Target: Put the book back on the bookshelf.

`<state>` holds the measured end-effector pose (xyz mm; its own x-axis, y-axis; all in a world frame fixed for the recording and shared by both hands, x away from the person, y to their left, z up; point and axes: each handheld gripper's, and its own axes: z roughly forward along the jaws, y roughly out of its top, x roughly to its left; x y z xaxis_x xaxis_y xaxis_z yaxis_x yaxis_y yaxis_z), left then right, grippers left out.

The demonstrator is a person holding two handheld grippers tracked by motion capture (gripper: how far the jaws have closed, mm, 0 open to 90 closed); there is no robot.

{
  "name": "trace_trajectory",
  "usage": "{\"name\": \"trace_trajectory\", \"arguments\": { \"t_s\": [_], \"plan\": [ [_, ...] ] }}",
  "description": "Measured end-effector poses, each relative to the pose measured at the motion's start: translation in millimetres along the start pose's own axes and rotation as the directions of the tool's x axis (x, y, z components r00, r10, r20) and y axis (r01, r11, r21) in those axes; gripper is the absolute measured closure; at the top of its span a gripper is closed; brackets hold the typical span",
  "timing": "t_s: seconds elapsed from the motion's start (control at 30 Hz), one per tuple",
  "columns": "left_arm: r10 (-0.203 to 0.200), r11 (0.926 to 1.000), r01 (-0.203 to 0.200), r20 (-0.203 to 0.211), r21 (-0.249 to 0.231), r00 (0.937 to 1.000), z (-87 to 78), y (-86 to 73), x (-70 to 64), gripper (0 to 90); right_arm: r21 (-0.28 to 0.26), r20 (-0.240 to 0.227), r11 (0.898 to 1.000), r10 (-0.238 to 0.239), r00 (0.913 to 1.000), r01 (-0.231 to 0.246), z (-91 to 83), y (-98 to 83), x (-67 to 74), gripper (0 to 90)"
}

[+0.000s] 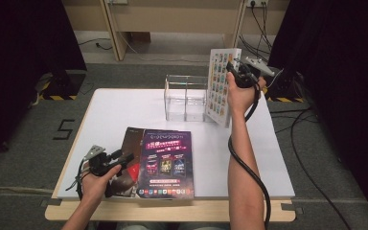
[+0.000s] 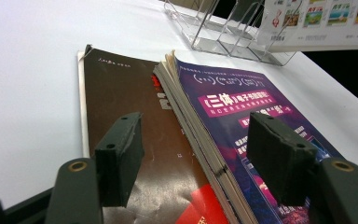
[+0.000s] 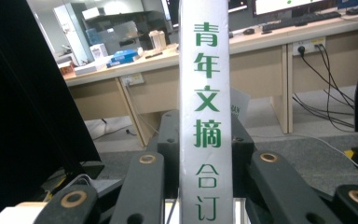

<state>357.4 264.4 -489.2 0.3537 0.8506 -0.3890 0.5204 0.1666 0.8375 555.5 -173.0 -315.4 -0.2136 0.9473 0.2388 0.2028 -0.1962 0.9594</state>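
The right gripper view shows green characters running down the spine of a white book (image 3: 205,116), clamped between the right gripper (image 3: 205,154)'s jaws. From the high view, that book (image 1: 223,86) stands upright, long axis vertical, cover facing left, just beside a clear acrylic rack (image 1: 186,98) with nothing in its compartments. The left gripper (image 2: 198,158), jaws apart, hovers over two magazines (image 2: 223,121) lying flat on the white table (image 1: 120,110).

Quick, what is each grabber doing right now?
Left gripper: open, jaws astride the edge of the purple magazine, not pressing it.
Right gripper: shut on the white book with green lettering.
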Motion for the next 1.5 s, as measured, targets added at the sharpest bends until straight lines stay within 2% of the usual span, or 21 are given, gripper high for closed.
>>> {"name": "trace_trajectory", "arguments": {
  "t_s": [0.1,0.23,0.6,0.8,1.1,1.37,1.5],
  "plan": [
    [0.001,1.0000,-0.001,-0.001,0.001,1.0000,0.1,-0.1,0.1,35.5,-0.004,-0.004,1.000,0.008,1.0000,-0.008,0.0,-2.8,-0.5,73.8],
    [0.004,1.0000,-0.004,0.001,0.001,1.0000,0.7,-0.2,-0.6,35.6,-0.011,-0.003,1.000,-0.010,0.9999,0.010,-2.0,-3.7,0.7,73.7],
    [0.006,1.0000,-0.006,0.000,0.001,1.0000,-0.4,-0.5,-1.1,35.5,-0.031,0.004,0.998,-0.057,0.9984,0.057,-23.5,-17.5,1.8,73.1],
    [0.007,1.0000,-0.007,0.000,0.000,1.0000,-0.4,-0.5,-2.0,35.5,0.003,0.022,0.998,-0.070,0.9973,0.070,-47.0,-27.9,0.7,72.5],
    [0.008,1.0000,-0.008,0.002,0.002,1.0000,-0.7,-1.2,-3.3,35.5,0.059,0.013,0.994,-0.096,0.9953,0.095,-77.4,-42.3,-5.8,72.1],
    [0.005,1.0000,-0.005,0.005,0.004,1.0000,-0.1,-2.1,-4.6,35.5,0.124,-0.006,0.988,-0.095,0.9955,0.095,-97.1,-47.9,-14.5,70.7],
    [0.007,0.9999,-0.008,0.006,0.007,1.0000,0.5,-2.6,-5.1,35.5,0.147,0.000,0.985,-0.095,0.9955,0.094,-105.0,-52.1,-17.3,70.1]
  ]
}}
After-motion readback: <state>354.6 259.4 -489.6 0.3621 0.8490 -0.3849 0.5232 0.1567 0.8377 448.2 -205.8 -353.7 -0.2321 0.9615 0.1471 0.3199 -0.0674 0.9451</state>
